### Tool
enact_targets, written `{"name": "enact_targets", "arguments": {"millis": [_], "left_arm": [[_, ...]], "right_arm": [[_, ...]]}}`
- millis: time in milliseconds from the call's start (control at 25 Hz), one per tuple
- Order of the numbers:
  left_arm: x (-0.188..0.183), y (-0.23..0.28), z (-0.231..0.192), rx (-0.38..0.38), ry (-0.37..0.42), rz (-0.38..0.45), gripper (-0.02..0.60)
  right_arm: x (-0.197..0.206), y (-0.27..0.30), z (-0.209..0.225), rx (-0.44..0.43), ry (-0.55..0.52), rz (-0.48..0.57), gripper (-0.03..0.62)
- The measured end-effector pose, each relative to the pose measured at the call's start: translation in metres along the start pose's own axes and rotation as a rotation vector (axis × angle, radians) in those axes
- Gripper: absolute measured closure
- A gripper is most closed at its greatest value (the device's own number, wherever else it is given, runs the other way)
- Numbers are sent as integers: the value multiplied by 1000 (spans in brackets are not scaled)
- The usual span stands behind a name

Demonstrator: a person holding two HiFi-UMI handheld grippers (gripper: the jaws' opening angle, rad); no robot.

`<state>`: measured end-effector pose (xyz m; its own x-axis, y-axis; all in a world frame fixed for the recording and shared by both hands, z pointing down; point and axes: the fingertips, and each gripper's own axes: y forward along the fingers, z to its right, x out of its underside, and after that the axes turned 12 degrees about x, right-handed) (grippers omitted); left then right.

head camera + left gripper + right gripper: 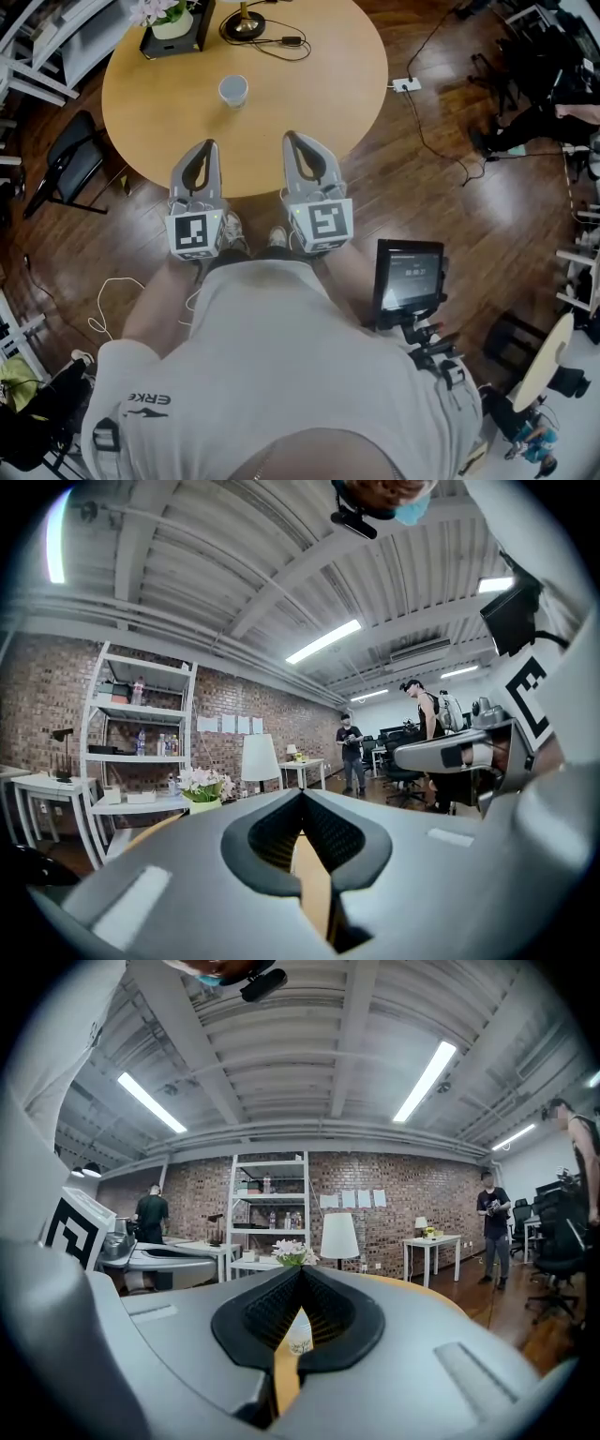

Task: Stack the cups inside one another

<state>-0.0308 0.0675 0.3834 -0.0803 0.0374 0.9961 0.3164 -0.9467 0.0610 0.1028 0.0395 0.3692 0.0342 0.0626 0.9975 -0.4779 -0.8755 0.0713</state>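
left tongs [207, 144] + right tongs [292, 138] pinched, empty, near desk [319, 84] edge | lone cup [233, 90] mid-desk | stacking likely done; next: no second cup visible

Open-plan office in a loft-style space. Bare brick wall [403, 1199], exposed ceiling beams [352, 1026], long strip lights [427, 1077]. Dark wood floor [450, 225] with a loose cable [427, 141] running to a power strip [406, 84]. Round wooden table [309, 56], white shelving unit [272, 1194] holding bottles and boxes, small white desk [433, 1239], table lamp [339, 1235], potted flowers [291, 1252]. Black office chair [561, 1255] at the right side, person [491, 1222] standing near the desk.
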Motion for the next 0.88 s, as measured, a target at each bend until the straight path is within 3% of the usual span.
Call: {"name": "enact_targets", "arguments": {"millis": [480,880], "left_arm": [[-2,-49,-3,33,-46,27,580],[-15,-74,-12,58,-24,73,580]], "right_arm": [[-13,-36,-30,11,-12,-5,580],[-16,-51,-65,-6,-16,-6,581]]}}
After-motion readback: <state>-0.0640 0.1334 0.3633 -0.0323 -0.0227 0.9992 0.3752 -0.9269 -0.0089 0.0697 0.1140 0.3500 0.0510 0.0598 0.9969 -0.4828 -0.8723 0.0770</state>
